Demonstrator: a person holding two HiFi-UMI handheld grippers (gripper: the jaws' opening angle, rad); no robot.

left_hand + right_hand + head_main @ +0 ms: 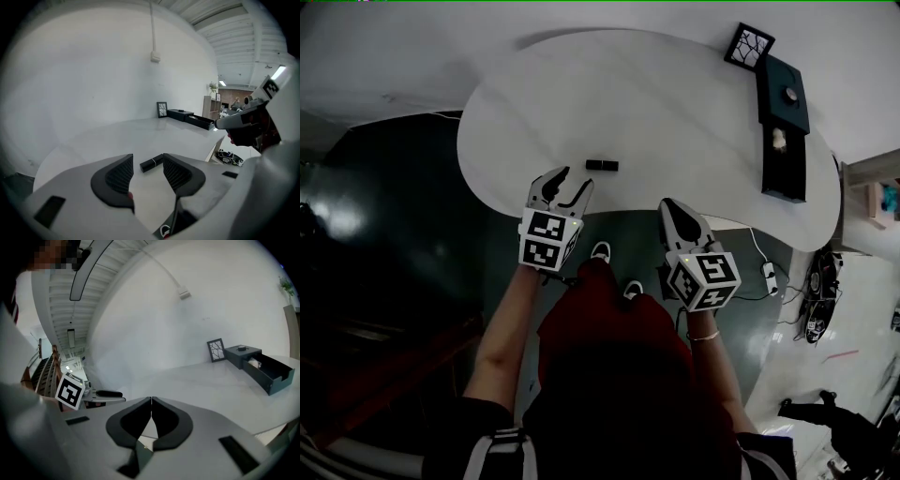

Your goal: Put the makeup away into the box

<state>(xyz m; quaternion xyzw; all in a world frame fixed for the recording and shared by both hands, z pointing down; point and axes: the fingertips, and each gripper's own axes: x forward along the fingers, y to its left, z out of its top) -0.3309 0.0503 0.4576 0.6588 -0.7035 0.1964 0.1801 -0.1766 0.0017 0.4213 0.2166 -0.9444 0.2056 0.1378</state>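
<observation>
A small black makeup stick point(602, 165) lies on the white table point(675, 103) near its front edge. In the left gripper view the makeup stick point(151, 163) shows just beyond the fingertips, apart from them. My left gripper point(567, 184) point(147, 164) hangs over the table's front edge, open with nothing between its pads. My right gripper point(675, 210) point(151, 401) is to its right, off the front edge, shut on nothing. The dark box point(784, 127) point(262, 366) point(190, 117) stands at the far right with its drawer pulled open and a pale item inside.
A small framed picture point(749, 45) point(216, 350) leans on the wall beside the box. Below the table's right end lie a power strip point(769, 274) and cables on the floor. A wooden shelf point(874, 199) stands at the right. The person's legs and shoes are under the front edge.
</observation>
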